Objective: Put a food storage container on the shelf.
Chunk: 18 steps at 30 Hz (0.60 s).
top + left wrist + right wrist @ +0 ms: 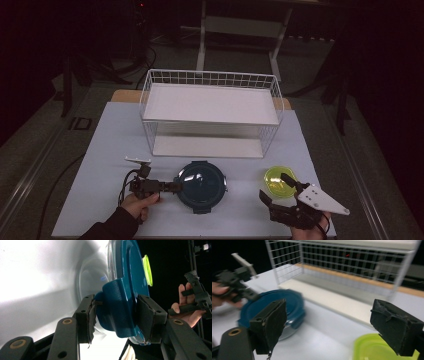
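Observation:
A round container with a dark blue lid (201,184) sits on the white table near the front edge. My left gripper (175,186) reaches it from the left, turned on its side. In the left gripper view its pads (90,320) press on the blue latch tab (117,307) at the lid's rim, one above and one below. A small yellow-green bowl (280,181) stands to the right. My right gripper (272,185) hovers just in front of the bowl, jaws wide apart with nothing between them, and the bowl's rim (372,347) lies below them.
A white wire rack (210,107) with two shelves stands across the back middle of the table. The white table top (100,150) reaches the front edge by both hands. The surrounding floor is dark, with stands and cables.

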Each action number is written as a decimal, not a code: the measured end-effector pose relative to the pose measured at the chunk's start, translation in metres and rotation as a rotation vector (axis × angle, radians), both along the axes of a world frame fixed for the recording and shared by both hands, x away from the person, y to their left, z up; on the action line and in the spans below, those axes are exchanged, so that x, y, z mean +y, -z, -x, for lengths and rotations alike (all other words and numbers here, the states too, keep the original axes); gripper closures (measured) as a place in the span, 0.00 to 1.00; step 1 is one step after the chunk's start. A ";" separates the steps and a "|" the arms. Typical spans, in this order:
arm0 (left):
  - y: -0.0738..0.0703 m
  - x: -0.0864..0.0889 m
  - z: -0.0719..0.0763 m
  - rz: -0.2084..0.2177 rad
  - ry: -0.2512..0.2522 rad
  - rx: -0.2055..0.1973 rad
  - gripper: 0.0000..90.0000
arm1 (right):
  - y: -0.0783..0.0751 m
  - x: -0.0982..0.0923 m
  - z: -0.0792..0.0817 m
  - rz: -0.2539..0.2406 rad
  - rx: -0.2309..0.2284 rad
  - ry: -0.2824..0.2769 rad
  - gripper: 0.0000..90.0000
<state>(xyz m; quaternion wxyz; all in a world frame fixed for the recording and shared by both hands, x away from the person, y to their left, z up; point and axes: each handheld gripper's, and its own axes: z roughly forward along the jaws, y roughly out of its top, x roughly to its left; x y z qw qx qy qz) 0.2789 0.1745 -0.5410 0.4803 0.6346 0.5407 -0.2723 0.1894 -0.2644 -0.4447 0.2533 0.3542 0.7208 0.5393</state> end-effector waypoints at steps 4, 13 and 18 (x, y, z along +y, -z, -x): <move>-0.007 -0.003 0.003 -0.022 0.028 -0.051 0.57 | 0.001 0.010 -0.005 0.000 0.038 -0.062 0.14; -0.013 -0.002 0.011 -0.042 0.075 -0.122 0.60 | 0.017 0.042 -0.028 -0.068 0.321 -0.203 0.11; -0.015 -0.002 0.014 -0.055 0.106 -0.164 0.61 | 0.030 0.056 -0.043 -0.082 0.459 -0.256 0.15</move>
